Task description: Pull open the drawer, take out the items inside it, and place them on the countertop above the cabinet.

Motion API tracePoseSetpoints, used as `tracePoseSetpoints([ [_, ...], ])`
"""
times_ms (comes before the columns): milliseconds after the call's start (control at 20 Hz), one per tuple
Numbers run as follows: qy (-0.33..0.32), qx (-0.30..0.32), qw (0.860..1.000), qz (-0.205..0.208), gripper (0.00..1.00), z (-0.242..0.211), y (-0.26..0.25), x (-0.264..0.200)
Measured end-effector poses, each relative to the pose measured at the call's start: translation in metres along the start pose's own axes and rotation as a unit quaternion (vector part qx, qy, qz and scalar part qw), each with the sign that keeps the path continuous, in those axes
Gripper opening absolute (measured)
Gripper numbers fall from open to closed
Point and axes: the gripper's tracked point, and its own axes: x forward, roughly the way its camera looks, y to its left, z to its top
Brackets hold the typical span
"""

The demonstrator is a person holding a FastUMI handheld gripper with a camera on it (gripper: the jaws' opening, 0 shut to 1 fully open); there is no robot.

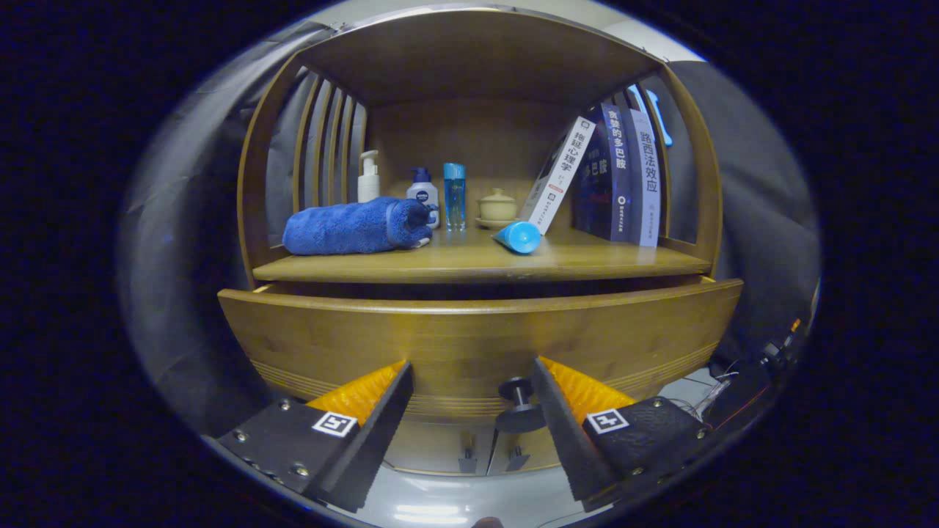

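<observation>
The wooden drawer front stands pulled out a little from under the countertop; a dark gap shows along its top edge, and its inside is hidden. A dark round knob sticks out of the drawer's lower front, just inside the right finger. My gripper is open, its fingers close to the drawer front, with nothing pressed between them. On the countertop lie a rolled blue towel at the left and a blue tube lying on its side near the middle.
At the back of the shelf stand a white pump bottle, a small blue-capped bottle, a tall clear blue bottle and a small lidded jar. Books lean at the right. Wooden slats close the left side.
</observation>
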Motion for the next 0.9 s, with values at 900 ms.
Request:
tracePoseSetpoints([
  [900,-0.007,0.020,0.999,-0.024,0.98,0.034,-0.037,-0.037],
])
